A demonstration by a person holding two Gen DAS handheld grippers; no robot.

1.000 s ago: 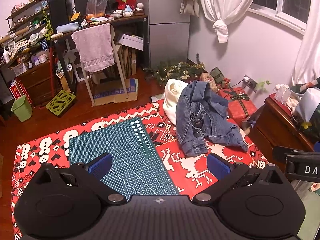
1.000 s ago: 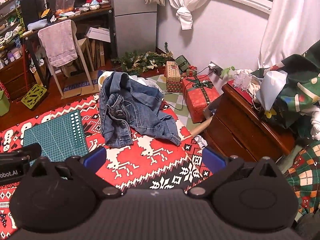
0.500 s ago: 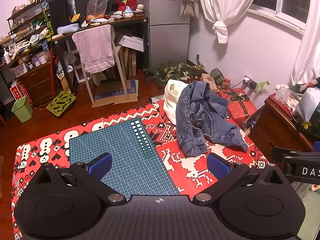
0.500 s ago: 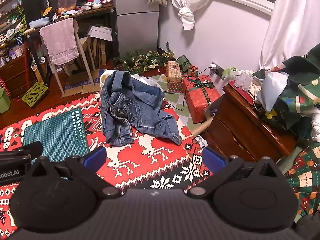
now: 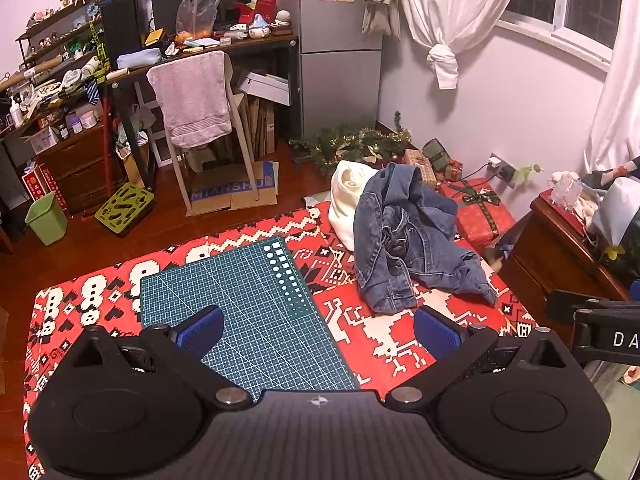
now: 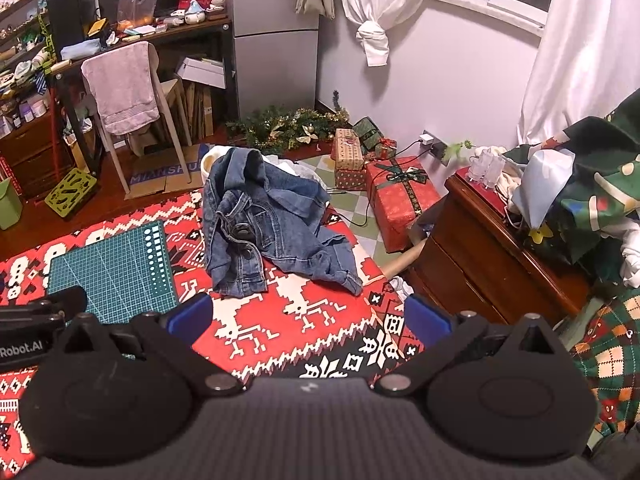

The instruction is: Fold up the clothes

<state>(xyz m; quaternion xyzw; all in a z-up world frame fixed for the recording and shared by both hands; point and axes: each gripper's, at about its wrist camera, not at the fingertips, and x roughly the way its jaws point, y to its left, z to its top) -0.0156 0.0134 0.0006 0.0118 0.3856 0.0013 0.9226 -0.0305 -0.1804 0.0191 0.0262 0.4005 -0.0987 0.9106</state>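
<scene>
The left gripper point(image 5: 318, 330) has its two blue fingertips point(image 5: 200, 330) spread wide, and nothing is between them. It hangs above a green cutting mat point(image 5: 240, 300), which lies flat on a red patterned blanket point(image 5: 360, 328). At the right edge of the left wrist view a black part of the other tool point(image 5: 600, 320) shows.

The right gripper point(image 6: 308, 318) is also released: its blue fingertips point(image 6: 190, 316) stand far apart and grasp nothing. Below them is the blanket with white and black figures, and the cutting mat point(image 6: 112, 268) lies to the left of it.

The denim jacket point(image 5: 408, 236) lies crumpled on the far part of the blanket, ahead of both grippers and apart from them. One sleeve point(image 6: 336, 268) stretches toward the right edge of the blanket. Its collar side is raised and leans against a white garment point(image 5: 346, 196), which sits behind it at the far edge; in the right wrist view only a small part of this white garment point(image 6: 210, 162) shows.

Beyond the blanket, on the floor, stands a red gift box point(image 6: 400, 196) with a dark ribbon, beside smaller wrapped boxes and a green garland point(image 6: 288, 126) along the wall. To the right is a brown wooden cabinet point(image 6: 492, 248). Farther back, a chair point(image 5: 240, 136) with a pink towel point(image 5: 192, 96) over its back stands before a crowded desk point(image 5: 224, 48), next to a grey fridge point(image 5: 340, 60).
</scene>
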